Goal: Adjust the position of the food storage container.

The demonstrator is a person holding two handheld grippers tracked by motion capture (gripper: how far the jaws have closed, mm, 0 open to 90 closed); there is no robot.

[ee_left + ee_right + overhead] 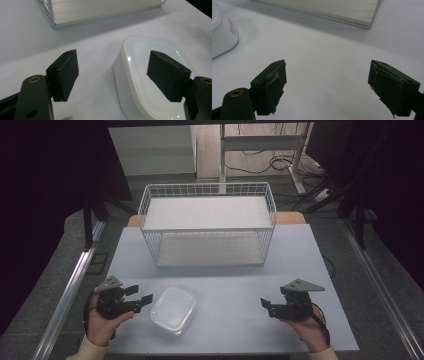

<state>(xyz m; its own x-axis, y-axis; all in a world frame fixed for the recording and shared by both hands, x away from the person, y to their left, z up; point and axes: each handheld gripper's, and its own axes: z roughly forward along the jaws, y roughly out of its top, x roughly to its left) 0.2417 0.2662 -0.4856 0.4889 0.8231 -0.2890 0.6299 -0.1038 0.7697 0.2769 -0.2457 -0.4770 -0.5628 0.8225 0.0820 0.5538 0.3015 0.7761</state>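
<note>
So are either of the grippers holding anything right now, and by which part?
Nothing is held. The left gripper hangs open beside the white plastic container, not touching it, and the right gripper is open over bare table.

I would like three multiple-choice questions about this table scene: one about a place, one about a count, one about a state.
1. Where does the white rounded-square plastic container lie?
A. Inside the white wire basket
B. On the table next to the left claw
C. Next to the right claw

2. How many shelf levels does the white wire basket have?
A. Two
B. One
C. Four

3. What is the state of the left claw?
A. Shut on the container
B. Shut on nothing
C. Open

Answers:
1 B: in the high view the container rests on the grey table, right by the left claw and apart from the right claw.
2 A: an upper and a lower board are visible.
3 C: in the left gripper view its jaws stand apart and grip nothing.
</note>
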